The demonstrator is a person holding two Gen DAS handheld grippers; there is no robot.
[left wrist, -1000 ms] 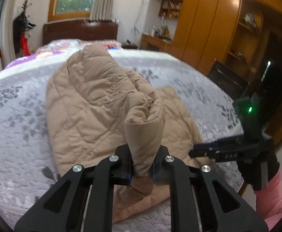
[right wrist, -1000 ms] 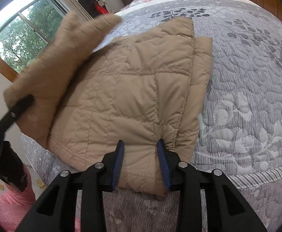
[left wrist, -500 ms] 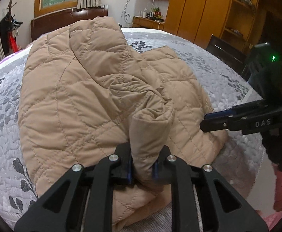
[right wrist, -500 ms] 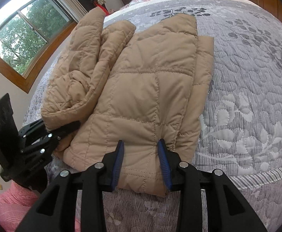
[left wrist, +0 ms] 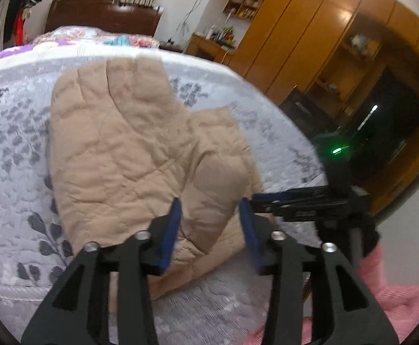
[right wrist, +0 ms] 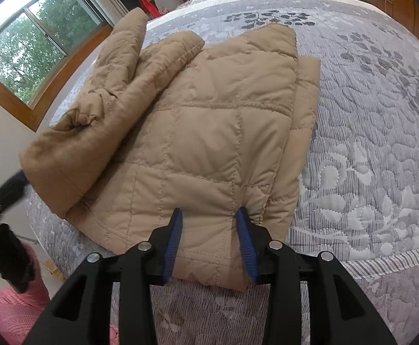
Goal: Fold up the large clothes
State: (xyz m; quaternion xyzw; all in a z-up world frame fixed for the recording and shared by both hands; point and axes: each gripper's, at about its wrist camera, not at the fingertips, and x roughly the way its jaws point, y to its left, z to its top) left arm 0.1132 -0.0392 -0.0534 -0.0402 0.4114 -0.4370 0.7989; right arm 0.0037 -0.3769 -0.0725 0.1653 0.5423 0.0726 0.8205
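A tan quilted jacket (left wrist: 128,155) lies on the grey patterned bedspread (left wrist: 8,149), with one side folded over onto its body. My left gripper (left wrist: 210,224) hovers just off the jacket's near edge. Its jaws are opening, and the pads stand apart from the fabric seen between them. In the right wrist view the jacket (right wrist: 209,132) spreads across the bed corner. My right gripper (right wrist: 209,230) pinches the near hem, the fabric puckered at its pads, and its jaws are opening slightly. The right gripper (left wrist: 304,204) also shows at the jacket's right edge.
The bedspread (right wrist: 367,143) drops off at the bed's near edge. A dark headboard (left wrist: 103,14) and a window (right wrist: 28,49) lie beyond. Wooden wardrobes (left wrist: 310,43) stand to the right. A person's pink clothing (left wrist: 396,287) is close by the bed corner.
My left gripper let go of the jacket fold it was holding and drew back. That fold now rests on the jacket. My right gripper stayed on the hem.
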